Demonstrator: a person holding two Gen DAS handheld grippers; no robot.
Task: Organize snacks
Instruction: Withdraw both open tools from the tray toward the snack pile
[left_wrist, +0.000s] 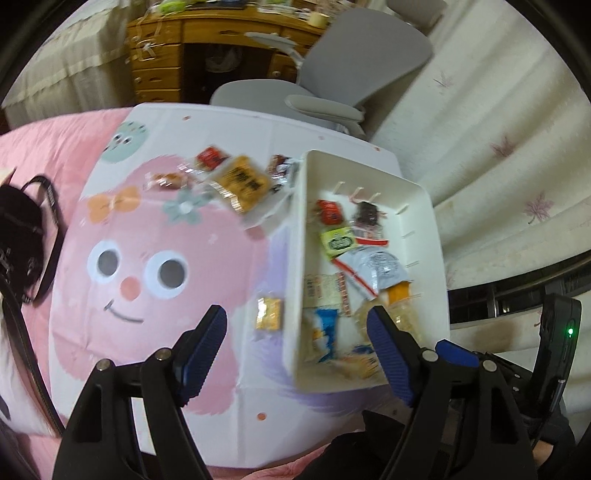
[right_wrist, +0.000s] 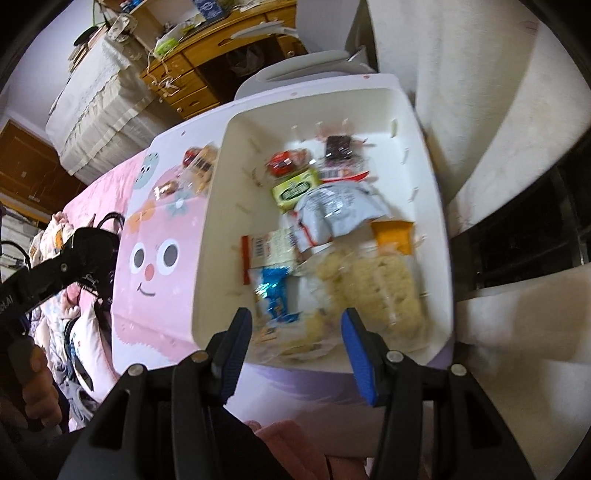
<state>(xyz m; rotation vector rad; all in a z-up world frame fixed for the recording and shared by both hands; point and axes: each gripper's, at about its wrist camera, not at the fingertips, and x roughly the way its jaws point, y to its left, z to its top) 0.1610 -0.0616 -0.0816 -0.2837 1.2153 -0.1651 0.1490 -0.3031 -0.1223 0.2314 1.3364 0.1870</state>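
A white bin (left_wrist: 424, 206) stands on the right of a table covered by a pink cartoon cloth (left_wrist: 122, 229). It holds several snack packets, among them a green one (left_wrist: 338, 240) and a silver bag (left_wrist: 376, 269). A gold packet (left_wrist: 269, 314) lies on the cloth just left of the bin. More packets, among them an orange one (left_wrist: 243, 182), lie at the far side. My left gripper (left_wrist: 297, 332) is open and empty above the near cloth. My right gripper (right_wrist: 297, 334) is open and empty over the bin's (right_wrist: 218, 206) near end, above a blue packet (right_wrist: 275, 291) and pale biscuits (right_wrist: 373, 284).
A grey office chair (left_wrist: 332, 88) and a wooden desk (left_wrist: 166, 55) stand beyond the table. A black bag (left_wrist: 22, 236) lies on the pink bedding at left. A pale curtain (left_wrist: 498, 129) hangs to the right. My left gripper's handle (right_wrist: 55, 269) shows at left in the right wrist view.
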